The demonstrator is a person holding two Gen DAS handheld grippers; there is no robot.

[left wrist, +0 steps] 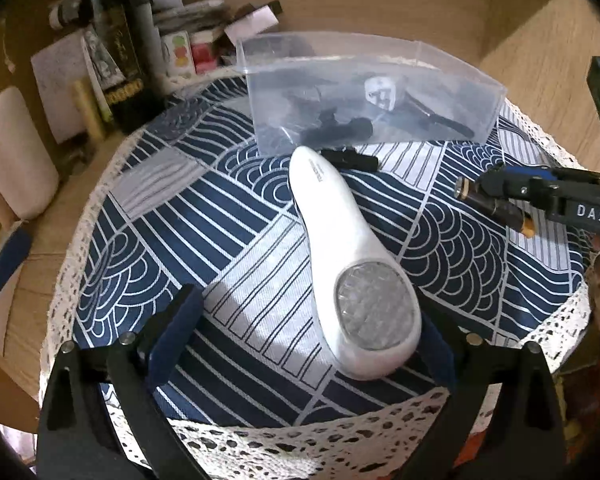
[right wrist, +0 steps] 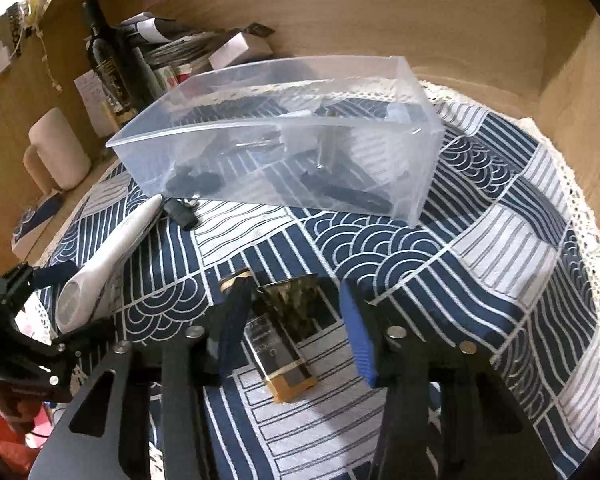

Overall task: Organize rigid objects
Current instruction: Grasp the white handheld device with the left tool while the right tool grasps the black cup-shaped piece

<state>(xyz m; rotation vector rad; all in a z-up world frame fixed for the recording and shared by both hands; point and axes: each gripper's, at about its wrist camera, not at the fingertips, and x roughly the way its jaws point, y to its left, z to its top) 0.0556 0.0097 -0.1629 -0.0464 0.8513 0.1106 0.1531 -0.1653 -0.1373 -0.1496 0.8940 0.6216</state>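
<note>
A round bench wears a woven cloth (left wrist: 236, 208) printed in navy and white waves and stripes, edged with white lace. Toward the back of it sits a clear, thin-walled plastic bin (left wrist: 364, 92), rectangular and slightly flared, with several dark, slender items and a small white piece lying on its floor; they are too blurred to name.

Just in front of the bin lies a smooth white plastic handheld device (left wrist: 348, 256), teardrop-shaped with a round faceted lens on its wide end. That wide end rests between the blue-padded fingers of the left gripper (left wrist: 300, 328), whose jaws stand wide, the right pad close beside the shell. A small black clip-like piece (left wrist: 354, 159) lies by the device's narrow tip, near the bin wall.

The right gripper (right wrist: 296, 328) holds its jaws moderately apart over a glossy dark cylinder (right wrist: 278, 344) with gold bands, lipstick-shaped, lying on the cloth between the ribbed blue pads; whether either pad touches it I cannot tell.

Behind the cloth stand a dark glass bottle (right wrist: 108, 60), stacked papers and a cream matte mug (right wrist: 60, 152).
</note>
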